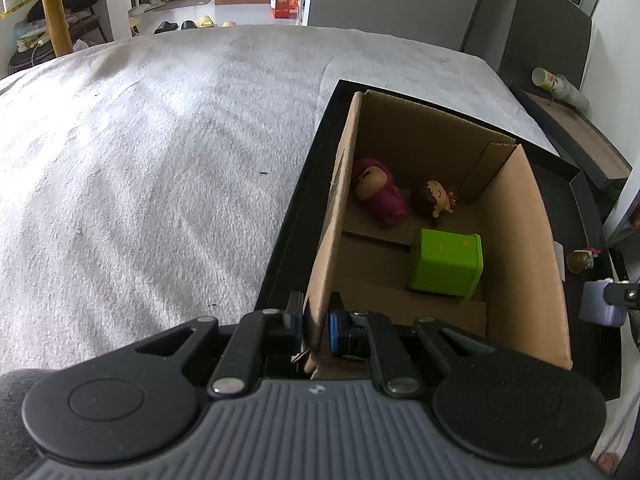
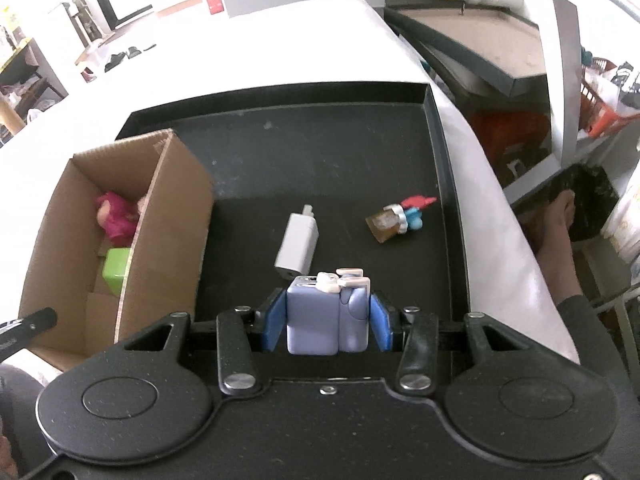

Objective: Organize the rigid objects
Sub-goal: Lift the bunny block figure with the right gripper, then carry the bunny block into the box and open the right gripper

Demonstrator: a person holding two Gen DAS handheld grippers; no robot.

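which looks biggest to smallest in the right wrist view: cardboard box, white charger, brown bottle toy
1. cardboard box, by far the largest
2. white charger
3. brown bottle toy, close to the charger; it lies slightly farther from the camera, so that ranking is unsure

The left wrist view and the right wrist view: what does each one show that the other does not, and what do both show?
Only the left wrist view shows the left gripper shut on the cardboard box wall, and the brown-haired doll inside.

Only the right wrist view shows the white charger on the black tray.

Both show the box, green cube, pink doll, brown bottle figure, and the right gripper holding the lilac block.
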